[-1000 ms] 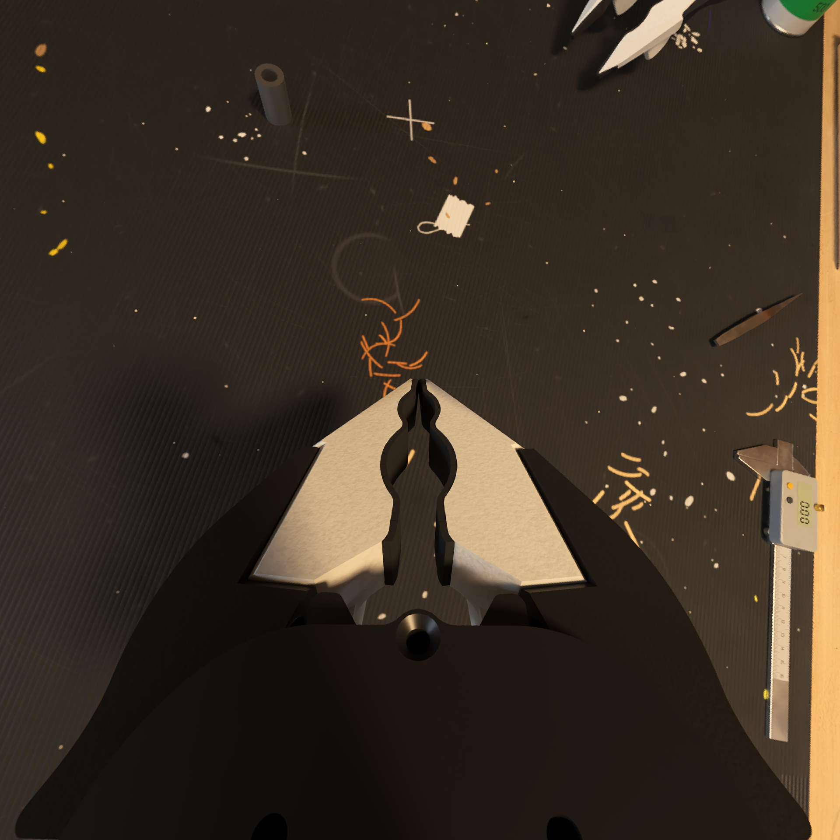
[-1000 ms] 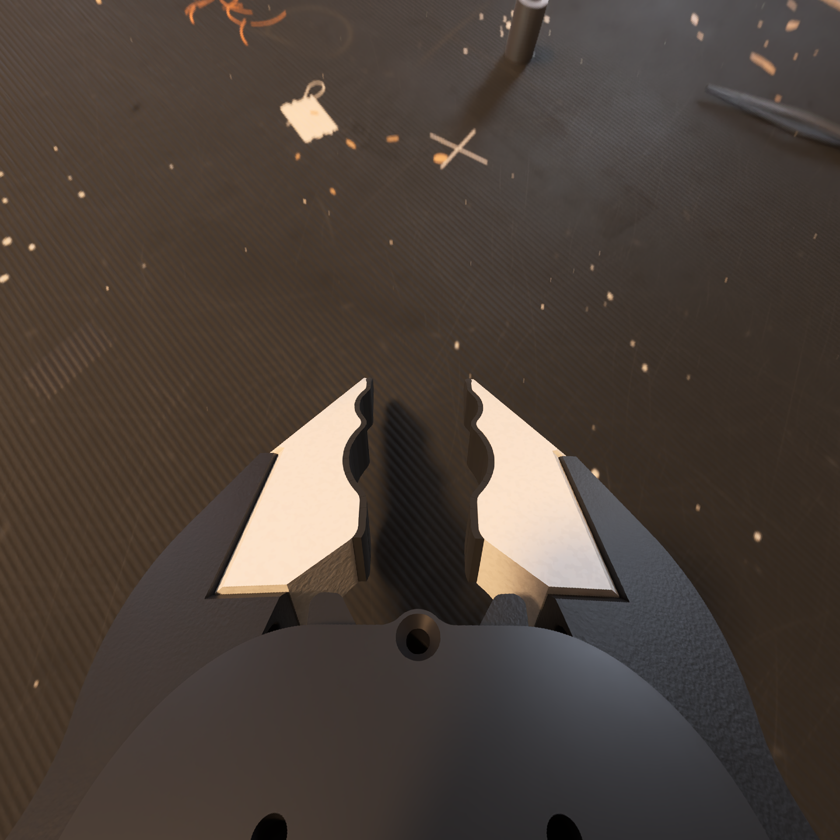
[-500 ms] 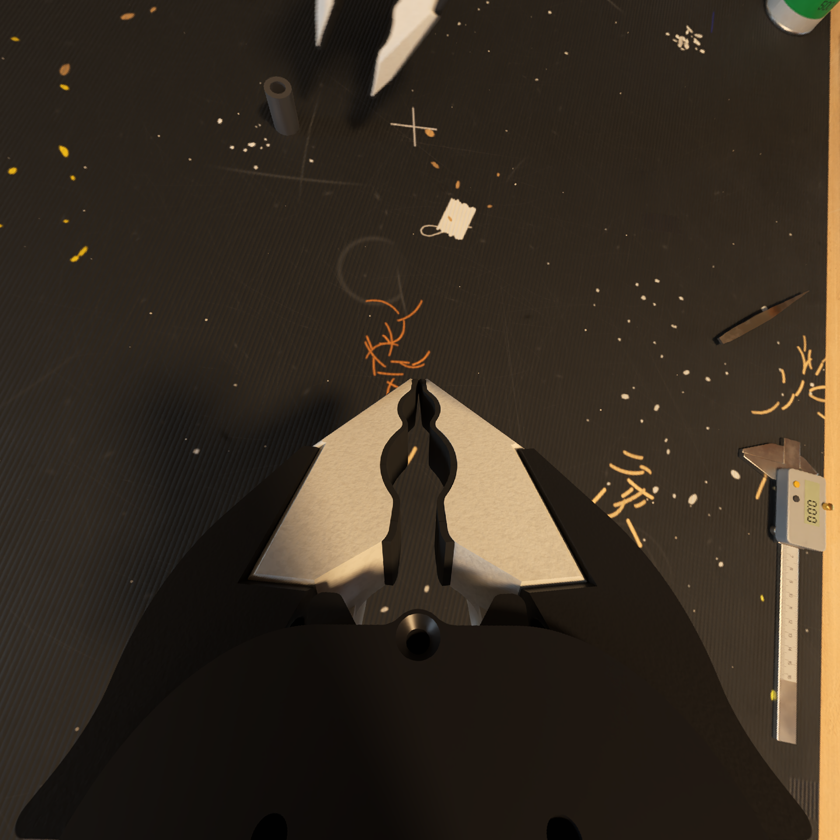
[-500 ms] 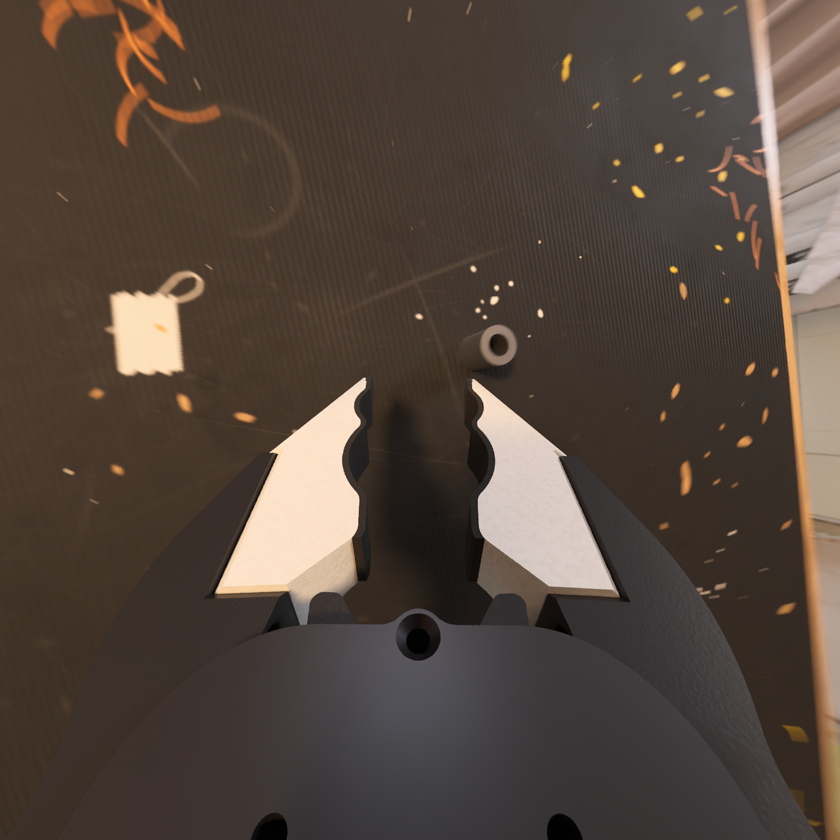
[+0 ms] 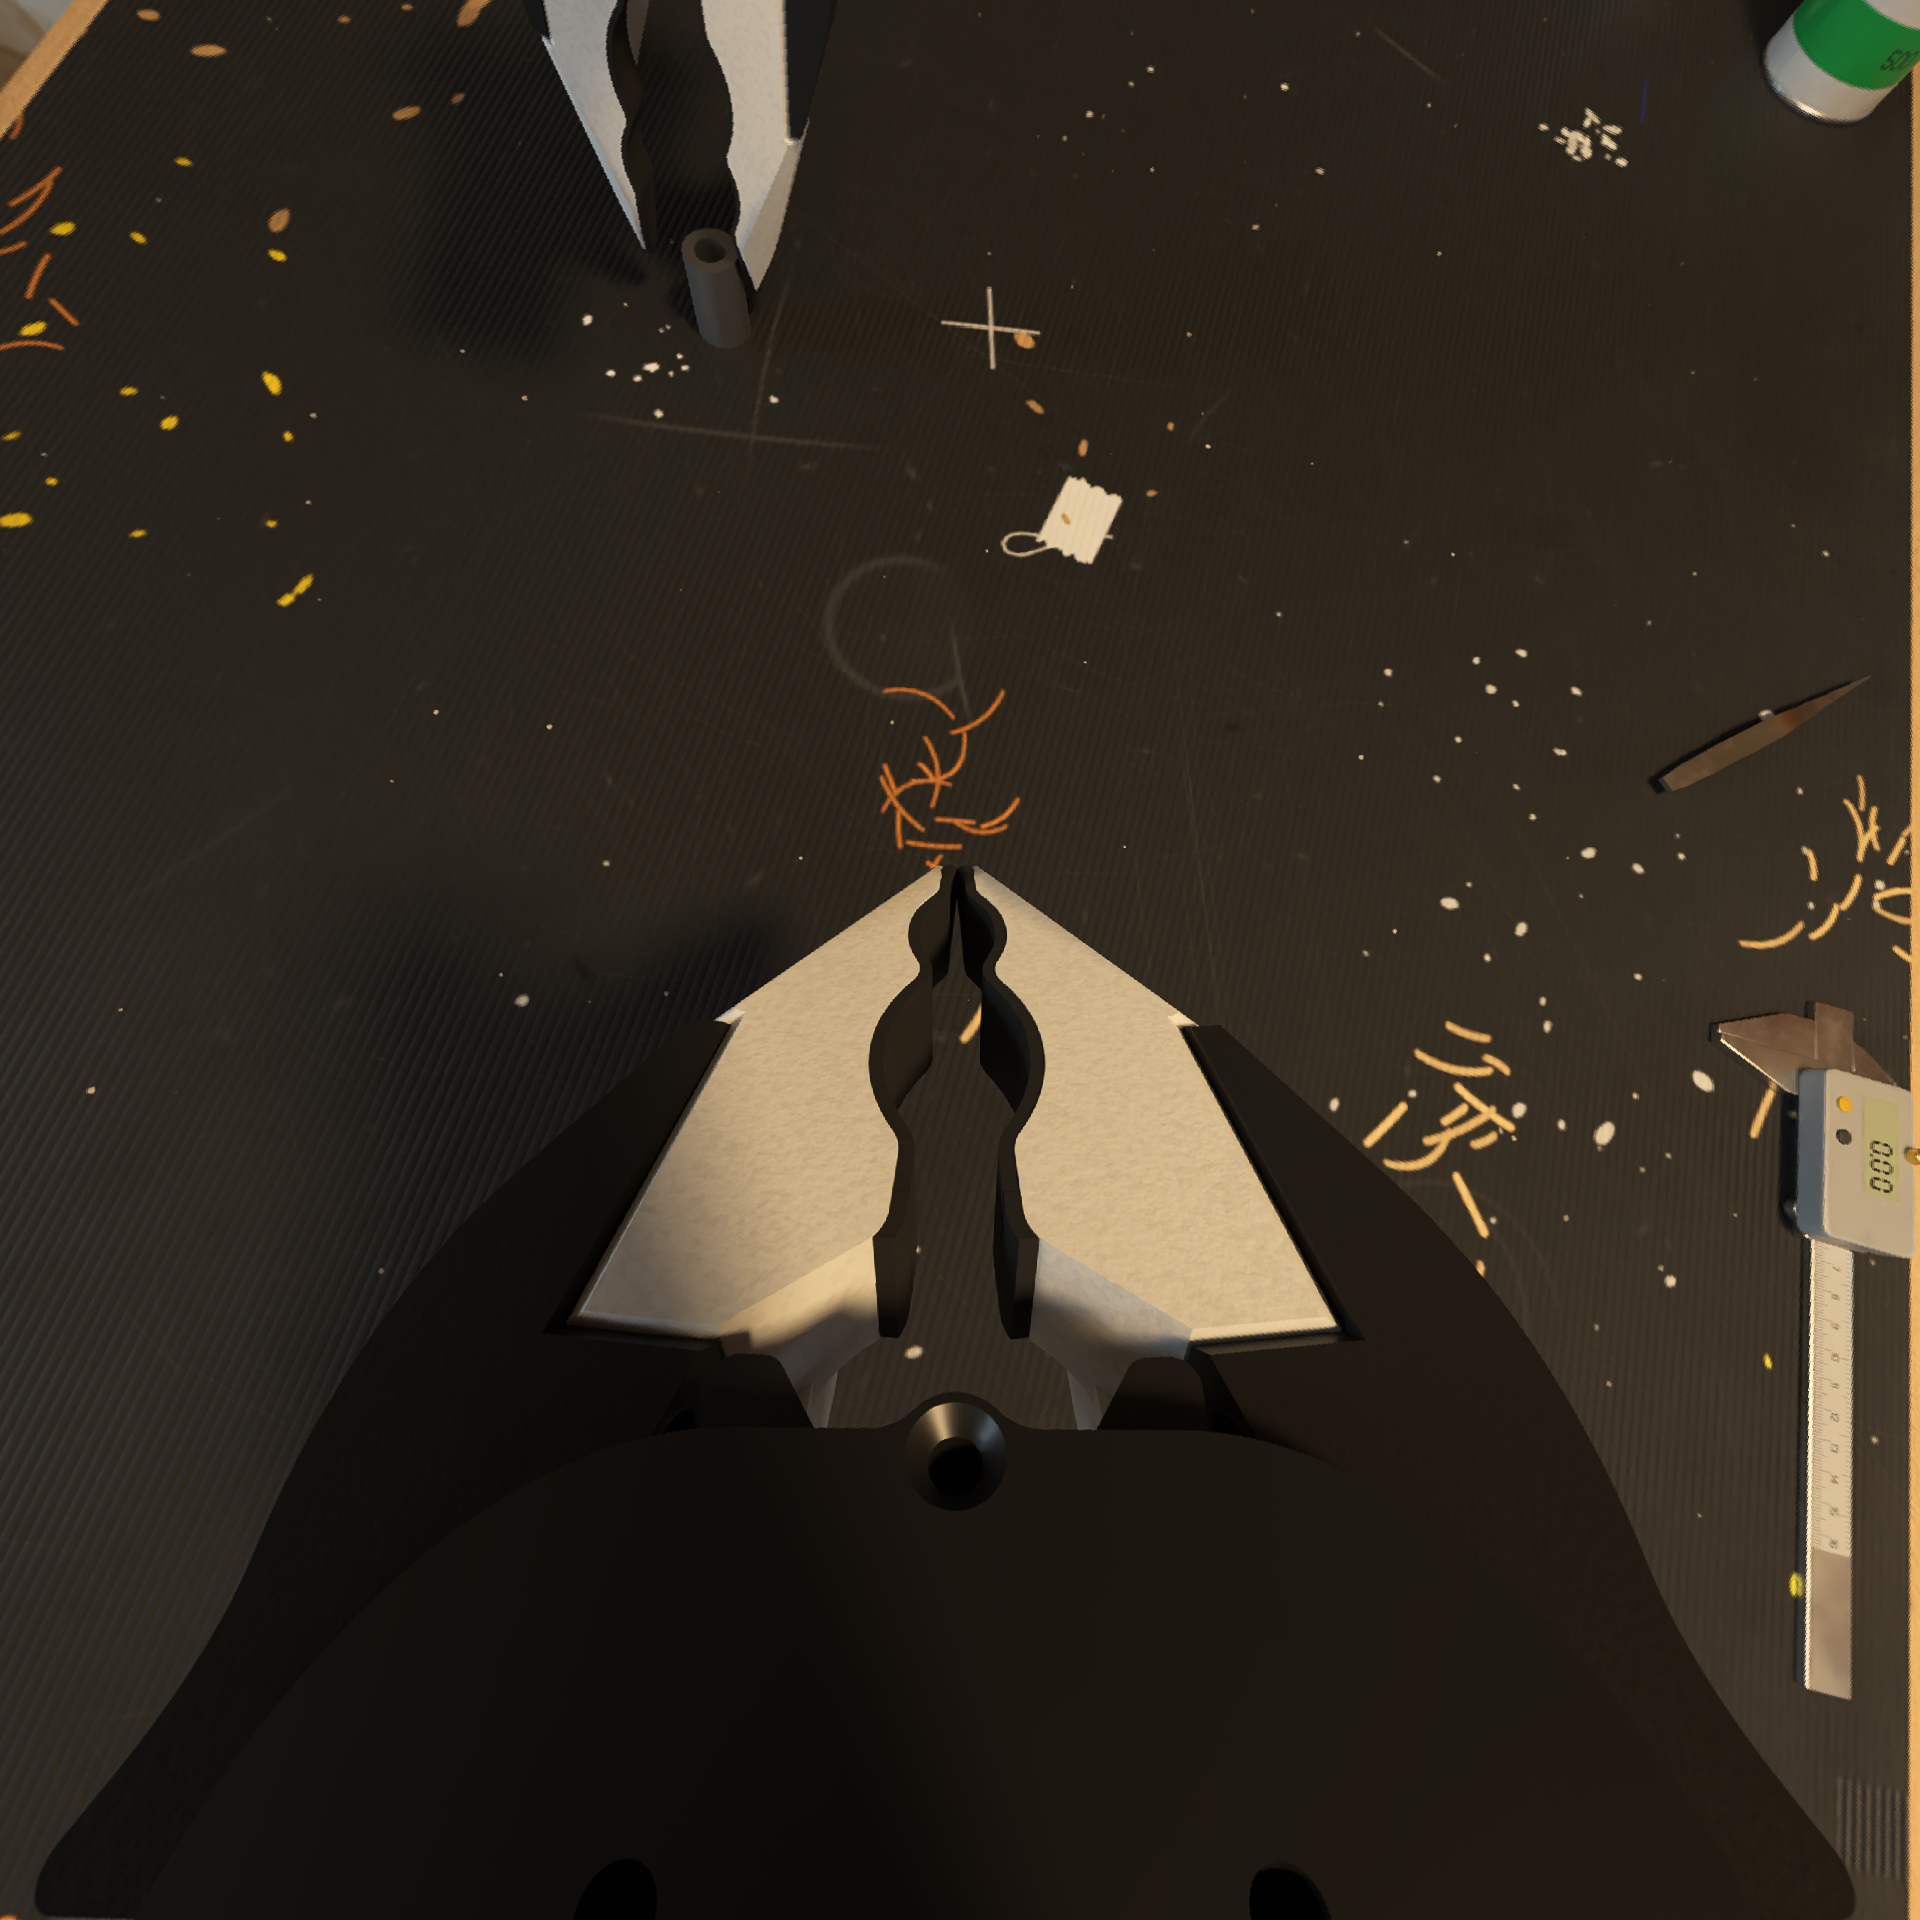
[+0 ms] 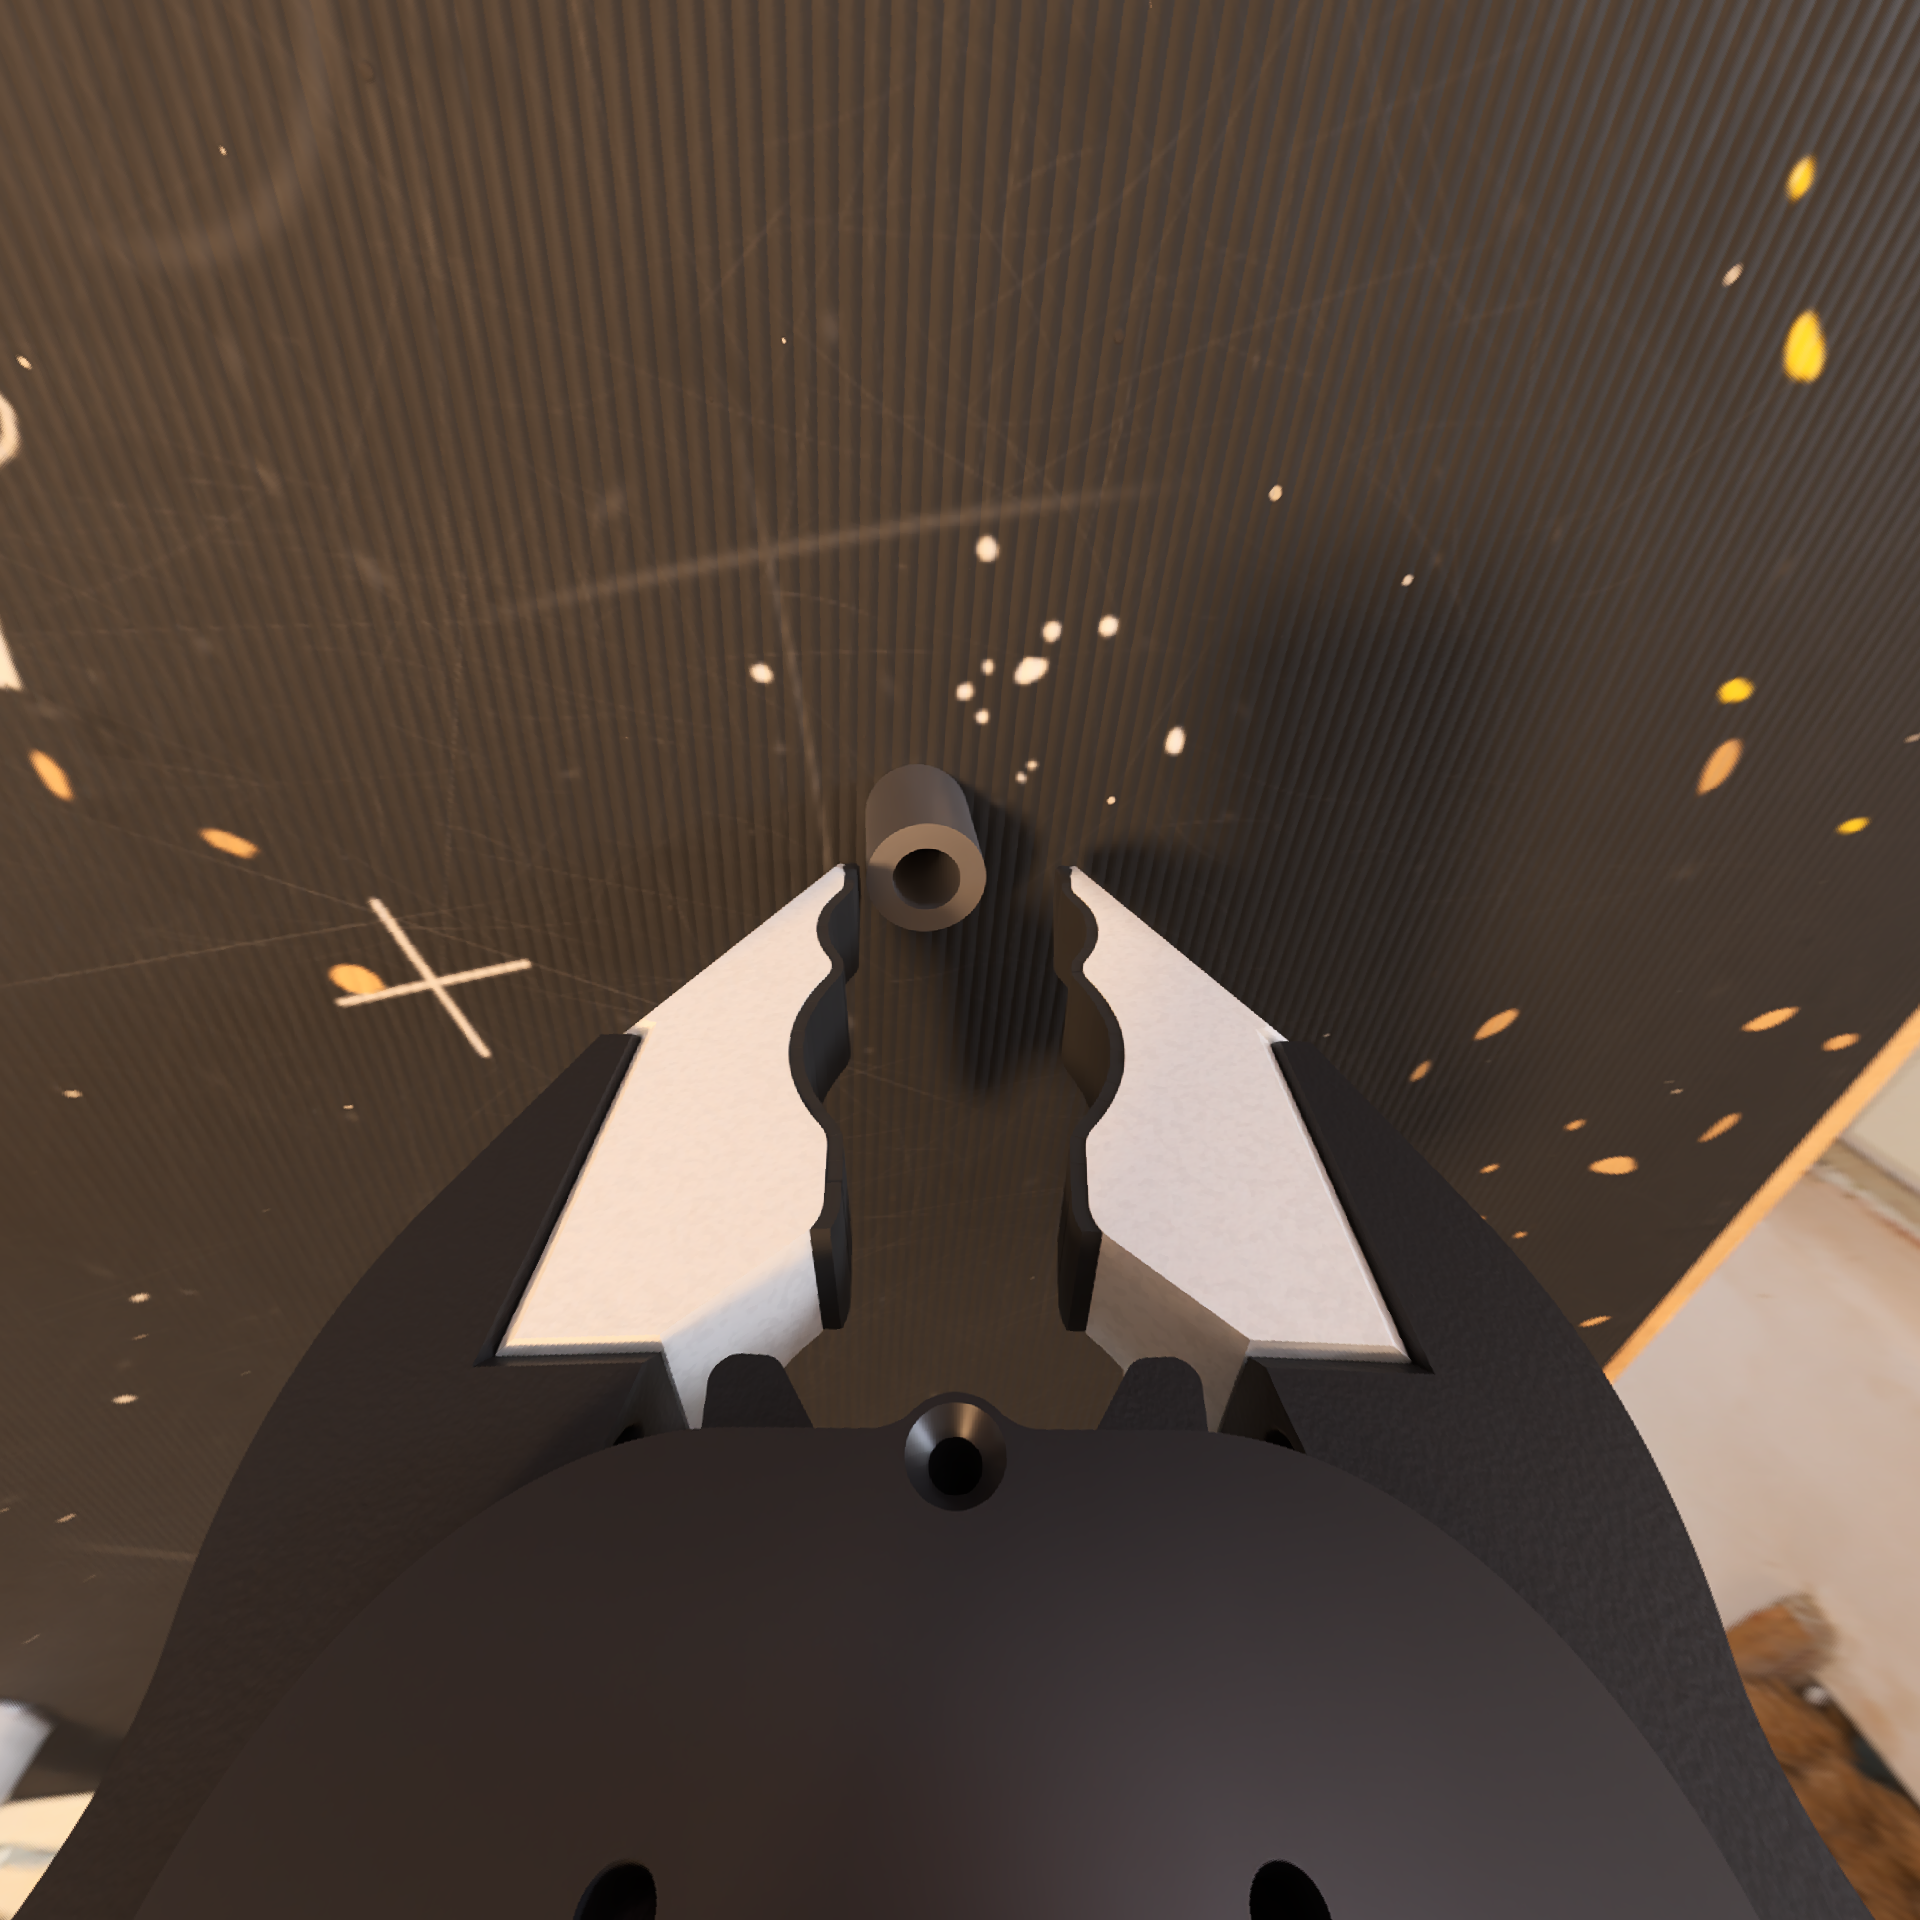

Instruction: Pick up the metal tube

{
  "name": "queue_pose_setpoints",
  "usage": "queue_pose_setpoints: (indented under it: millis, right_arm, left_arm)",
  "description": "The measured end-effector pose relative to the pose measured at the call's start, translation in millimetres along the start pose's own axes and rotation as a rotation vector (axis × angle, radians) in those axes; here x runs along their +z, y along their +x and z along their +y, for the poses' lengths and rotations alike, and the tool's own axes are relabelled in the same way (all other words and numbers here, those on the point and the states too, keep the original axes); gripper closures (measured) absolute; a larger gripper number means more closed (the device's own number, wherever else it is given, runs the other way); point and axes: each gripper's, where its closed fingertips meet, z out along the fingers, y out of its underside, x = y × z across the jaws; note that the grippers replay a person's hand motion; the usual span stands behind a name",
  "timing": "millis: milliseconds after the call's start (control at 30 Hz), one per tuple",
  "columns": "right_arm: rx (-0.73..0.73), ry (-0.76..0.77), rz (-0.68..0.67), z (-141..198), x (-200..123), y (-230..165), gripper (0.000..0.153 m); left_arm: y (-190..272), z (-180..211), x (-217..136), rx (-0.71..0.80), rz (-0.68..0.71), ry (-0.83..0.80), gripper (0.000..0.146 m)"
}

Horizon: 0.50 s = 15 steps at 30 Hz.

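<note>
Closing on the metal tube (image 6: pixel 925 868), your right gripper (image 6: pixel 956 894) hangs above the dark ribbed worktop (image 6: pixel 1351 312) with its jaws standing wide and nothing between them. You see the tube end-on from the right wrist view, a short grey cylinder standing upright, its open bore facing the camera, sitting just inside the left fingertip rather than centred in the gap. From the left wrist view, the right gripper (image 5: pixel 698 244) points down beside the tube (image 5: pixel 715 286), tips level with its upper end.

Judged from this, the step in hand is the final approach before the grasp; the tube is not yet held. Your next move calls for a small shift to centre the tube between the jaws, a little more descent so the pads span its wall, then a squeeze and a lift. A round, upright tube could tip or roll if one fingertip nudges it first.

Your left gripper (image 5: pixel 956 883) waits well apart from the tube, jaws drawn together on nothing, above orange swarf curls (image 5: pixel 940 774).

As for writing: a digital caliper (image 5: pixel 1844 1299) at the worktop's right edge carries a lit display and a graduated scale, a green-and-white can (image 5: pixel 1844 52) in the far corner bears lettering, and a small string tag (image 5: pixel 1075 520) lies near a chalk cross (image 5: pixel 990 327).
</note>
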Motion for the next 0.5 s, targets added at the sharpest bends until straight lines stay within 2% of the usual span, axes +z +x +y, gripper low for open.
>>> queue_pose_setpoints:
  millis: [167,267,333,500]
  right_arm:
    - [0.064,-0.035,-0.054,1.0,0.9,-4.6,0.124]
    - [0.081,-0.036,-0.046,1.6,0.7,-5.5,0.125]
    - [0.092,-0.036,-0.034,2.4,0.4,-6.0,0.131]
    - [0.101,-0.015,0.018,3.4,-0.9,-15.2,0.131]
  left_arm:
    - [0.0,0.4,1.7,0.005,0.003,-0.011,0.146]
    - [0.5,-1.1,0.7,0.008,0.0,-0.005,0.146]
    - [0.9,-1.7,-0.6,0.01,-0.004,-0.003,0.146]
    - [1.9,-4.1,-3.5,0.017,-0.01,0.009,0.146]
